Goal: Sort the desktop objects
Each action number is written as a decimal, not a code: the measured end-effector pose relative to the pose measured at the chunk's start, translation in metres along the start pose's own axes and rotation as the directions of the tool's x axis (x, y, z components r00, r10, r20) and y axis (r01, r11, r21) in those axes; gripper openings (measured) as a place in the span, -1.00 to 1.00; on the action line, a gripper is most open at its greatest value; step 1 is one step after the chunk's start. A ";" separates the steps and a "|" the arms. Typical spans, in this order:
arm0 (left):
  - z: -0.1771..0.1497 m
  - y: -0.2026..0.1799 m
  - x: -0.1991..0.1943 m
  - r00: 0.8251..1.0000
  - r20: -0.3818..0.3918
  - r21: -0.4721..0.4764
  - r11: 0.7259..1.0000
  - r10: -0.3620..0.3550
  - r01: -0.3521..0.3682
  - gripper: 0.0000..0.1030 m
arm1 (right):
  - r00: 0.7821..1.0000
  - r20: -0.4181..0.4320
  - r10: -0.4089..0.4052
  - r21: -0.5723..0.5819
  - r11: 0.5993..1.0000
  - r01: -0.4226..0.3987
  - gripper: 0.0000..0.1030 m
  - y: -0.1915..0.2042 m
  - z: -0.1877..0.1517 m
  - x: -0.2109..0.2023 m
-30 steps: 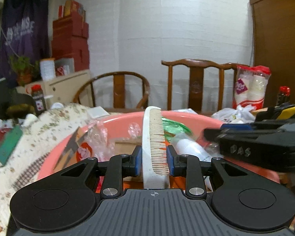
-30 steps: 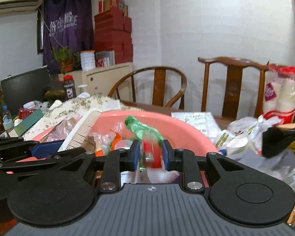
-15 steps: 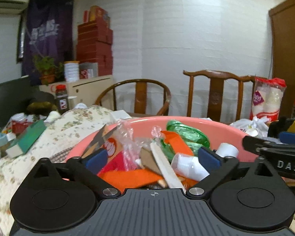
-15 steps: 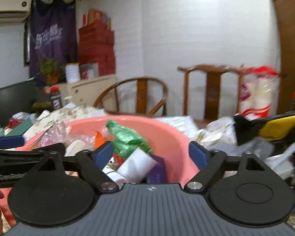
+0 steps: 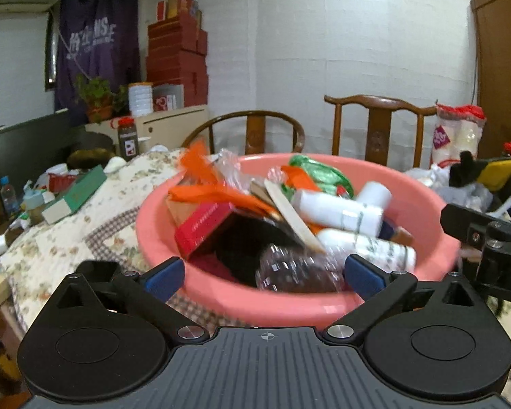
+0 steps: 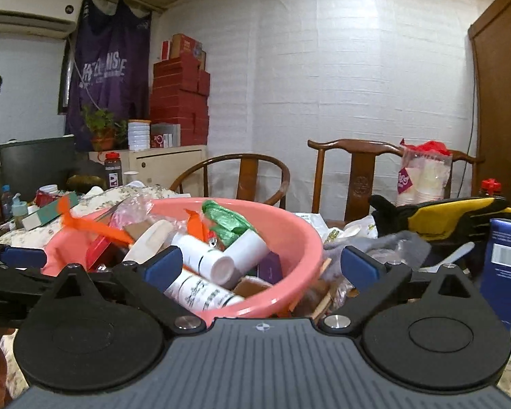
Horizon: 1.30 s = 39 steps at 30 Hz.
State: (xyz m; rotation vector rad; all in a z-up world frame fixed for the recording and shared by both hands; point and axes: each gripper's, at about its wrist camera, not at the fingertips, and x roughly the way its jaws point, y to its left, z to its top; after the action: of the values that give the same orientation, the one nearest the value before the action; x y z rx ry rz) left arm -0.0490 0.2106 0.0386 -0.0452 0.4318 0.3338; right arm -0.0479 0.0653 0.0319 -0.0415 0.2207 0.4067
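Observation:
A pink basin (image 5: pixel 426 204) full of small items stands on the quilted table; it also shows in the right wrist view (image 6: pixel 299 238). In it lie a white comb (image 5: pixel 291 214), white bottles (image 5: pixel 337 208), a red box (image 5: pixel 204 225), a green bag (image 5: pixel 320 173), orange scraps and a clear plastic bottle (image 5: pixel 296 269). My left gripper (image 5: pixel 264 277) is open and empty, just in front of the basin's near rim. My right gripper (image 6: pixel 260 267) is open and empty at the basin's right side, with the white bottles (image 6: pixel 204 262) between its spread fingers.
A green box (image 5: pixel 76 194) and small clutter lie on the quilt to the left. To the right lie a yellow-black glove (image 6: pixel 460 218), a grey cloth (image 6: pixel 385 248) and a blue box (image 6: pixel 502 259). Two wooden chairs (image 5: pixel 374 129) stand behind the table.
Both grippers opened: the left let the comb go and the right let a small red item go, both into the basin. Both have since drawn back from the basin.

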 end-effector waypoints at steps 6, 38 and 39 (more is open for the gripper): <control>-0.010 -0.010 -0.025 1.000 0.003 0.032 0.999 -0.009 0.009 1.00 | 1.000 0.012 0.013 0.008 1.000 -0.013 0.93 -0.004 -0.001 -0.030; 0.015 -0.008 -0.028 1.000 0.015 0.057 0.998 0.005 -0.006 1.00 | 0.999 0.031 -0.006 -0.010 1.000 0.007 0.96 0.013 0.026 -0.026; 0.015 -0.008 -0.027 1.000 0.012 0.054 0.999 0.004 -0.004 1.00 | 0.999 0.031 -0.006 -0.013 1.000 0.006 0.96 0.014 0.026 -0.026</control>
State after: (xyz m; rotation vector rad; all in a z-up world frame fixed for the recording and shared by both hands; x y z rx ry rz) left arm -0.0636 0.1969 0.0631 0.0108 0.4289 0.3260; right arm -0.0716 0.0703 0.0629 -0.0481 0.1870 0.4026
